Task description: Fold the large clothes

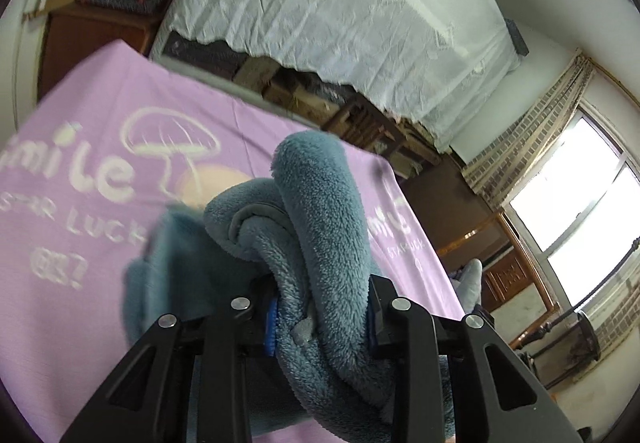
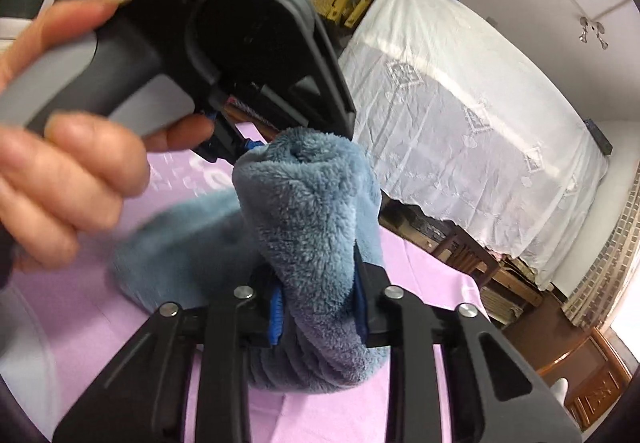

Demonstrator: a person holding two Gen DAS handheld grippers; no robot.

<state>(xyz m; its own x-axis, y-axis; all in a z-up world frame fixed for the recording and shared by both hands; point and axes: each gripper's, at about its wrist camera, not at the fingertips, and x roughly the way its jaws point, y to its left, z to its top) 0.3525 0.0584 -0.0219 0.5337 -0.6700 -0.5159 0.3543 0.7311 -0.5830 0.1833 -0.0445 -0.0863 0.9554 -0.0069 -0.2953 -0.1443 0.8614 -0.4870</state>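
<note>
Both my claws pinch the blue fleece garment point(image 1: 316, 227): left gripper point(image 1: 322, 317) and right gripper point(image 2: 320, 307) each clamp a bunched fold, lifted above the purple sheet point(image 1: 100, 147). Fold barely begun; no neat fold visible yet

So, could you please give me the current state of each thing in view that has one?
Left gripper: shut on a bunched fold of the blue fleece garment.
Right gripper: shut on the same garment, close beside the left gripper.
Blue fleece garment: partly lifted off the purple sheet.
Purple sheet: spread flat.
</note>
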